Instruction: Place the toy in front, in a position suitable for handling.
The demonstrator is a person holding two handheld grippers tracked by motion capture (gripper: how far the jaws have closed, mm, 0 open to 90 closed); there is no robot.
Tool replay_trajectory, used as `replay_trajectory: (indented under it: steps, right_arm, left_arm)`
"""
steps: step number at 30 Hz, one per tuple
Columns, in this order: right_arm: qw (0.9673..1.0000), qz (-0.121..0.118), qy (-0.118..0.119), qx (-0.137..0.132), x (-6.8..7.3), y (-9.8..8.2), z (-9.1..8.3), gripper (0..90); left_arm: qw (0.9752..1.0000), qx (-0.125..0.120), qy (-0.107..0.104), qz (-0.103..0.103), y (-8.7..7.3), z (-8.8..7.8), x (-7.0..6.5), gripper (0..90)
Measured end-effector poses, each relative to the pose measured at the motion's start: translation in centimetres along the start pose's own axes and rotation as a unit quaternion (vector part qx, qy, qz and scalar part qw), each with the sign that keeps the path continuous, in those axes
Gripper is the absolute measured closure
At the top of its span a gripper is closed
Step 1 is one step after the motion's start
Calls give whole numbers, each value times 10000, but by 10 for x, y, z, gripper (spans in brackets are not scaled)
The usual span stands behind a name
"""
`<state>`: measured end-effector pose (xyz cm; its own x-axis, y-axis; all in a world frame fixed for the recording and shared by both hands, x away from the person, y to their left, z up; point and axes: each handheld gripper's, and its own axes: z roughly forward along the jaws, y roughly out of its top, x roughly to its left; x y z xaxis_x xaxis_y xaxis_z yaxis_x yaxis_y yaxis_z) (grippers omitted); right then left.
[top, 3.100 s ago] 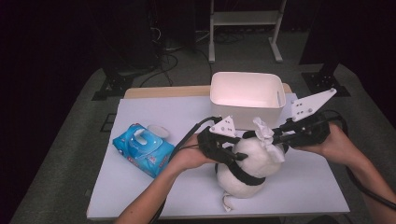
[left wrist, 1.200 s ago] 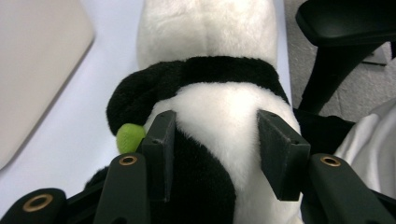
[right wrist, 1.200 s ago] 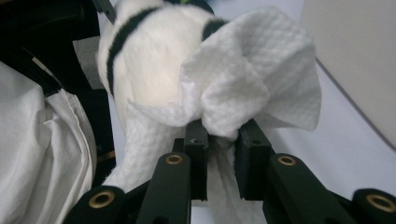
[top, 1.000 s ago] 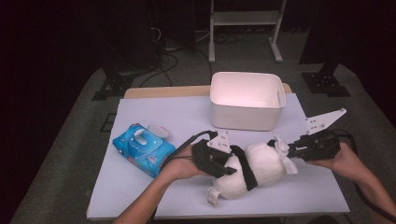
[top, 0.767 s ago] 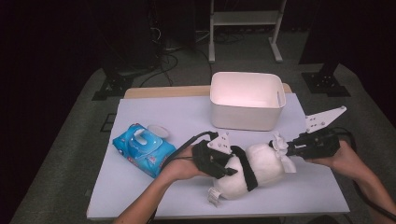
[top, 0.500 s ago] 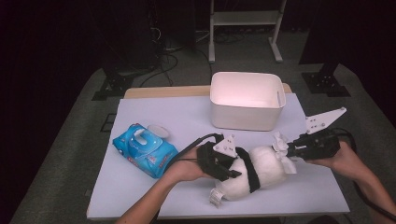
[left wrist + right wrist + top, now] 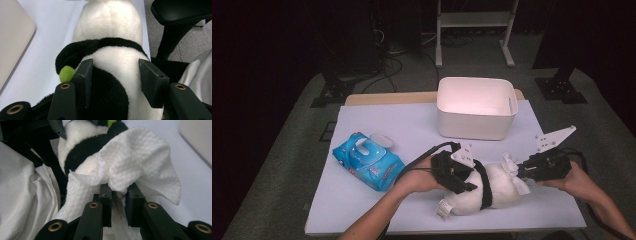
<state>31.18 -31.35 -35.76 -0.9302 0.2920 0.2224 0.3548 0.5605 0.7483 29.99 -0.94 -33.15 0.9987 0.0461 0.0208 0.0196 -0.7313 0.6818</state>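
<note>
A black-and-white plush panda lies on its side near the front of the white table. My left gripper reaches in from the left and straddles its middle. In the left gripper view the pads of that gripper touch both flanks of the panda. Its jaws have just been opening a little, with the plush still between them. My right gripper is at the panda's right end, shut on a crumpled white wipe. In the right gripper view the wipe bunches out of the jaws against the panda.
A white plastic bin stands behind the panda at the back of the table. A blue pack of wet wipes lies at the left with a round white lid beside it. A metal stand is on the floor beyond.
The panda, earlier propped up between both grippers, now lies lower on the table. The right gripper has moved right and down with the wipe. The left gripper has shifted slightly along the plush.
</note>
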Motion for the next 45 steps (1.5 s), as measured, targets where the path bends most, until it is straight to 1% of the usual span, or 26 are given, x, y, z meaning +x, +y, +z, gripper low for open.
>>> replay_trajectory:
  steps: [4, 5, 6, 7, 8, 10, 13, 14, 18, 20, 22, 24, 25, 29, 31, 33, 36, 37, 41, 42, 45]
  right_arm:
    - [10000, 12, 11, -38, 3, -4, 2, 771]
    - [10000, -28, -18, 6, 6, -4, 2, 771]
    - [10000, -28, -18, 6, 6, -4, 2, 771]
    - [10000, -70, -36, 44, 8, -4, 2, 771]
    - [9999, -80, -36, 55, 10, -4, 2, 771]
    - [9999, -124, -3, 74, 13, -4, 2, 771]
    - [9998, -170, 14, 94, 16, -5, 4, 772]
    - [9998, -182, 7, 114, 18, -5, 4, 772]
    - [9995, -245, -30, 203, 22, -4, 4, 772]
    - [9993, -273, -14, 243, 23, -4, 4, 772]
    - [9992, -296, 2, 253, 23, -4, 5, 773]
    - [9992, -301, 6, 281, 24, -4, 5, 773]
    - [9991, -316, 20, 297, 24, -4, 5, 773]
    - [9988, -324, 68, 349, 25, -4, 6, 773]
    - [9987, -330, 96, 368, 25, -4, 7, 773]
    - [9985, -325, 125, 411, 26, -4, 8, 773]
    - [9985, -306, 131, 431, 26, -4, 8, 773]
    - [9984, -327, 143, 443, 26, -4, 9, 773]
    - [9986, -305, 122, 407, 25, -4, 7, 772]
    - [9986, -326, 87, 396, 25, -4, 5, 772]
    - [9990, -360, -64, 242, 23, 0, -1, 771]
  left_arm:
    - [10000, 48, -45, -20, 4, -2, 0, 460]
    - [9999, 70, -93, -16, 8, -2, 1, 461]
    - [9999, 70, -93, -16, 8, -2, 1, 463]
    - [9999, 10, -159, -33, 11, -4, 2, 472]
    - [9998, -26, -172, -18, 12, -4, 3, 481]
    - [9999, -72, -136, -50, 15, -6, 4, 487]
    - [9999, -46, -31, -89, 17, -4, 9, 494]
    - [9999, -7, -38, -115, 17, -3, 12, 495]
    - [9995, 0, -140, -295, 16, 2, 22, 497]
    - [9994, 43, -86, -328, 16, 3, 25, 504]
    - [9994, 70, -80, -335, 16, 4, 27, 505]
    - [9991, 109, -147, -394, 14, 8, 31, 508]
    - [9985, 146, -268, -462, 13, 12, 33, 507]
    - [9971, 204, -455, -575, 12, 19, 35, 501]
    - [9964, 232, -545, -600, 12, 21, 35, 497]
    - [9962, 203, -601, -589, 11, 23, 35, 509]
    - [9967, 145, -620, -509, 10, 28, 33, 619]
    - [9969, 126, -637, -437, 10, 28, 32, 659]
    - [9985, 92, -476, -264, 13, 25, 31, 713]
    - [9989, 94, -405, -202, 15, 23, 31, 719]
    - [9996, 138, -237, -112, 20, 18, 36, 727]
